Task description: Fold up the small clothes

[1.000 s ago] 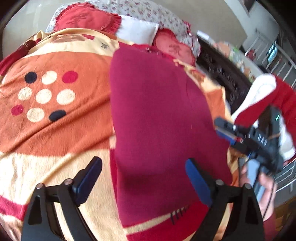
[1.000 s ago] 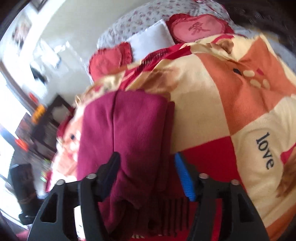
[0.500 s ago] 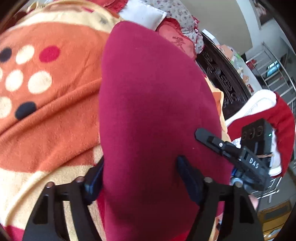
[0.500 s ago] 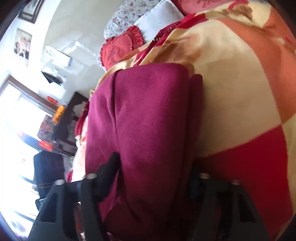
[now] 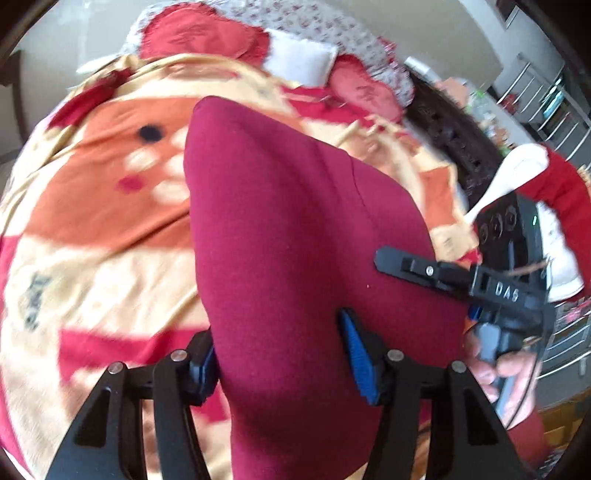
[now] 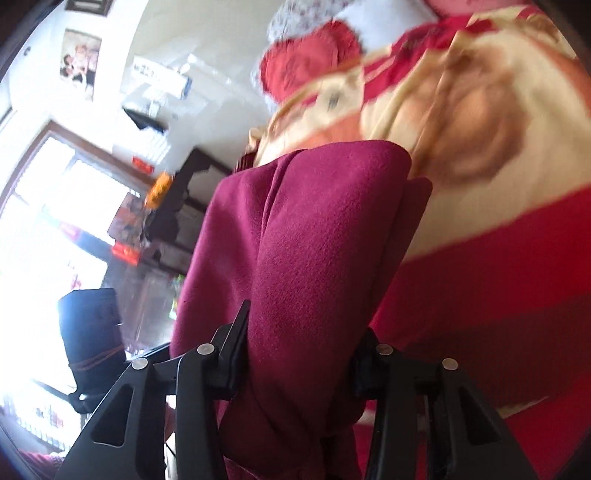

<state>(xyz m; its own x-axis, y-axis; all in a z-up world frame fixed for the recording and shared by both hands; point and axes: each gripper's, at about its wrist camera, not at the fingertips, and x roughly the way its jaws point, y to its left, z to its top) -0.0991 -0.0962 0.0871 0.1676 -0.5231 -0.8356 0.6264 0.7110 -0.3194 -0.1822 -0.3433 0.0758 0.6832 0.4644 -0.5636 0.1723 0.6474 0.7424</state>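
A folded maroon garment (image 5: 295, 229) hangs above the patterned blanket (image 5: 103, 221), held at its near edge from two sides. My left gripper (image 5: 280, 358) has the cloth bunched between its blue pads, and its jaws are still closing on it. In the right wrist view the same maroon garment (image 6: 314, 240) fills the gap of my right gripper (image 6: 301, 354), whose jaws are also closing and pinch its thick fold. The right gripper's fingers (image 5: 424, 269) lie against the garment's right side in the left wrist view, with a hand (image 5: 491, 369) on its handle.
The orange, cream and red blanket (image 6: 498, 166) covers a bed. Red heart-shaped cushions (image 5: 199, 33) and a white pillow (image 5: 303, 62) lie at its head. Dark carved furniture (image 5: 443, 136) stands past the bed's right edge. A bright window (image 6: 44, 229) and a black bag (image 6: 92, 332) are beyond.
Both grippers have closed on the maroon garment, which lay flat on the blanket a second ago. Its near end is now bunched in the jaws and raised off the blanket.
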